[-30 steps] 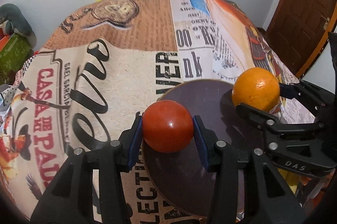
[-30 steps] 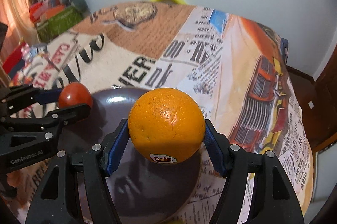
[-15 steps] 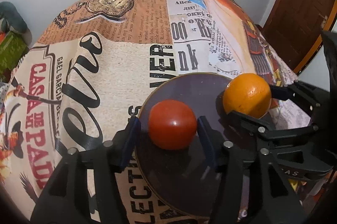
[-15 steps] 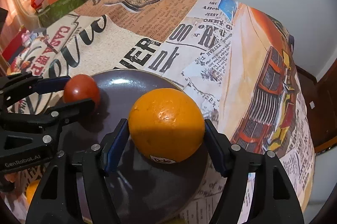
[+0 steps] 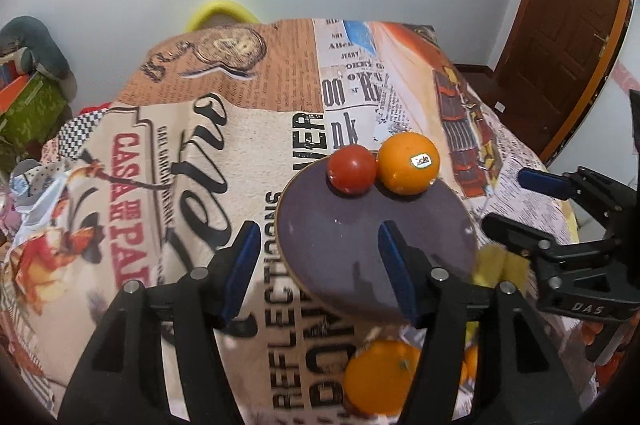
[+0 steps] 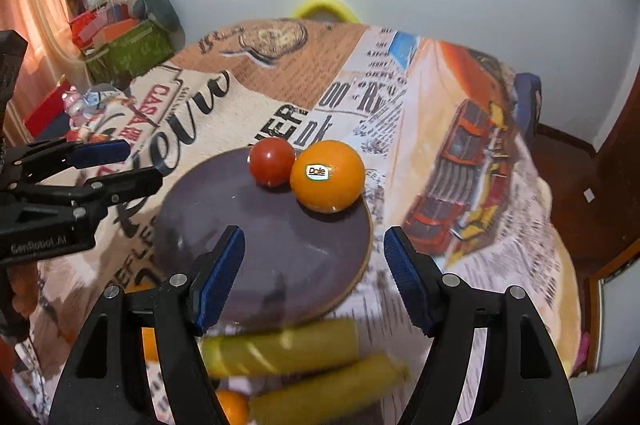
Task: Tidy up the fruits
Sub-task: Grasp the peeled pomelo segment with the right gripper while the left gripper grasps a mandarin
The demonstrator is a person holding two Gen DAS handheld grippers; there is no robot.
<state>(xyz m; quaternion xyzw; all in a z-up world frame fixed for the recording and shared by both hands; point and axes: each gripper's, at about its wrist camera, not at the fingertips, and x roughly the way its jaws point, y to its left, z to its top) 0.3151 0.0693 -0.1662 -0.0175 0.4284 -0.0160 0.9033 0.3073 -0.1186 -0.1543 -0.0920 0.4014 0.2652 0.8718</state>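
Observation:
A red tomato point(image 5: 351, 168) and an orange with a Dole sticker point(image 5: 408, 163) sit side by side, touching, at the far rim of a dark round plate point(image 5: 360, 237). They also show in the right wrist view: the tomato point(image 6: 271, 161), the orange point(image 6: 327, 175), the plate point(image 6: 272, 249). My left gripper point(image 5: 316, 265) is open and empty, over the plate's near left part. My right gripper point(image 6: 314, 275) is open and empty, over the plate's near right edge. Each gripper shows in the other's view: the right one point(image 5: 516, 201), the left one point(image 6: 116, 165).
Another orange point(image 5: 380, 381) lies on the printed tablecloth point(image 5: 160, 165) near the plate's front edge. Yellow bananas point(image 6: 288, 349) and a further orange point(image 6: 232, 407) lie below my right gripper. Boxes and clutter point(image 6: 120, 41) stand at the far left. A wooden door point(image 5: 568, 5) is at the right.
Both grippers have opened, let go of the tomato and the orange on the plate, and pulled back and up. The two fruits now rest touching at the plate's far rim.

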